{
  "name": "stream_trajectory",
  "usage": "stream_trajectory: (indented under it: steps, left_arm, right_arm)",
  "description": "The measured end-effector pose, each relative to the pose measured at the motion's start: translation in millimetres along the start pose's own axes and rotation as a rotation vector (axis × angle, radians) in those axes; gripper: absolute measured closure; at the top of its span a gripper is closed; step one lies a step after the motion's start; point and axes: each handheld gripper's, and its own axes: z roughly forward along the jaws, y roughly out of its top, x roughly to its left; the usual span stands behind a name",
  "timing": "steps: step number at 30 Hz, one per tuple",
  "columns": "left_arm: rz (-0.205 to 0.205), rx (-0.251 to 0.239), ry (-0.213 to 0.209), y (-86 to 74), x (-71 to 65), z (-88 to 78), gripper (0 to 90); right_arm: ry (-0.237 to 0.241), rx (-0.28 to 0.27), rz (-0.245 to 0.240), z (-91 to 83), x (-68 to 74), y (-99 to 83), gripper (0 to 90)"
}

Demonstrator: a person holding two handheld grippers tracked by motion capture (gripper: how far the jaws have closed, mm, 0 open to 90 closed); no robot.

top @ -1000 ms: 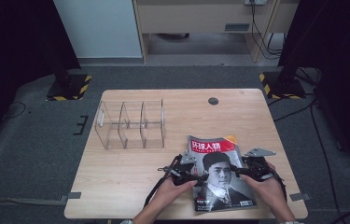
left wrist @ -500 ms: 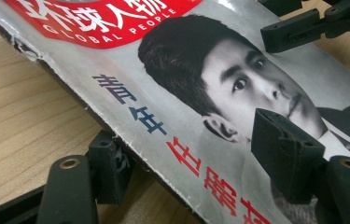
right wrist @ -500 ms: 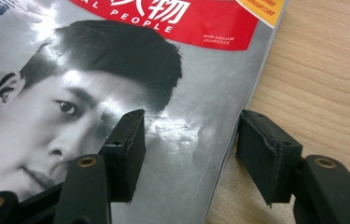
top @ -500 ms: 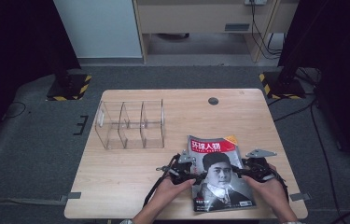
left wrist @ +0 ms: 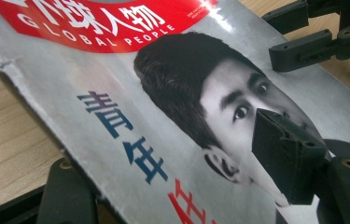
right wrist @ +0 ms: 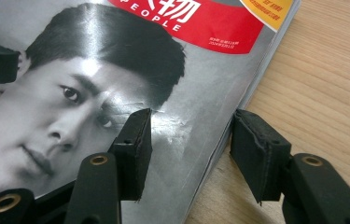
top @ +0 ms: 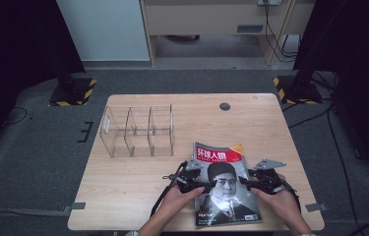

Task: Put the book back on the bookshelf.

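The magazine (top: pixel 226 189) lay face up on the near right part of the wooden surface (top: pixel 138 187), well apart from the clear three-compartment organizer (top: pixel 138 130) farther back on the left. A person worked at it from both sides.

The left gripper (top: pixel 210 183) sat at the magazine's left edge, which in the left gripper view was raised off the wood, with one jaw on the cover and the other below the edge. Its jaws stood partly apart, and whether the pads were pressing the pages could not be told.

The right gripper (top: pixel 243 181) sat at the right edge. Its jaws had just been closing, with the magazine's edge between them, but in the right gripper view they were still apart: one pad (right wrist: pixel 137 144) rested on the glossy cover and the other pad (right wrist: pixel 256 149) stood on the bare wood just beside the page edges.

The likely risk was a poor bite. Closing flat from there could make the outer pad shove the edge sideways instead of getting under it, buckling the glossy cover or catching only the top sheets. If only the cover were caught, a lift could let the magazine fan open or tear. An uneven pull by the two hands could twist or crease it.
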Motion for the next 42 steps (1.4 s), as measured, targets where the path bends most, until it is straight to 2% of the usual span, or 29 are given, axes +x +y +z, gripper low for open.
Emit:
stream_trajectory:
  steps: [7,13,14,19,24,28,30,31,33,35,38,42]
  left_arm:
    - [-0.021,0.012,0.004,2.3,6.2,-3.6,33.4]
    - [-0.022,0.030,0.026,2.7,8.4,-6.8,49.1]
    - [-0.024,0.036,0.025,2.8,8.6,-7.4,52.8]
    - [-0.037,0.049,0.015,3.0,9.4,-8.9,58.1]
    - [-0.024,0.058,-0.009,6.1,7.4,-11.7,59.7]
    - [0.014,0.057,-0.020,11.9,5.9,-14.1,55.2]
    - [0.036,0.052,-0.017,16.2,6.1,-13.9,45.7]
    - [0.044,0.050,-0.010,18.8,6.9,-13.5,45.7]
    - [0.009,0.057,-0.034,24.3,10.2,-11.6,34.4]
    - [0.004,0.058,-0.051,29.2,15.0,-10.3,25.3]
    - [-0.023,0.049,-0.073,36.6,22.6,-8.3,23.6]
    - [-0.031,0.043,-0.088,44.4,31.3,-6.4,23.6]
  right_arm:
    - [0.016,0.000,-0.027,1.4,3.4,0.4,49.3]
    - [0.020,0.001,-0.028,2.8,4.7,1.4,48.9]
    - [0.019,0.002,-0.025,3.4,4.8,1.7,48.6]
    - [0.019,-0.002,-0.013,5.3,4.2,2.5,47.3]
    - [0.024,-0.004,-0.012,6.6,2.7,3.2,48.3]
    - [0.024,-0.007,-0.016,7.8,2.6,3.9,48.4]
    - [0.026,-0.014,-0.018,8.9,2.2,4.1,48.6]
    - [0.026,-0.014,-0.018,8.9,2.2,4.1,48.6]
    - [0.027,-0.017,-0.020,9.4,2.0,4.2,48.6]
    - [0.029,-0.018,-0.019,9.4,1.9,4.2,48.7]
    - [0.029,-0.018,-0.020,9.5,1.8,4.3,48.7]
    - [0.029,-0.020,-0.020,9.9,1.6,4.4,49.0]
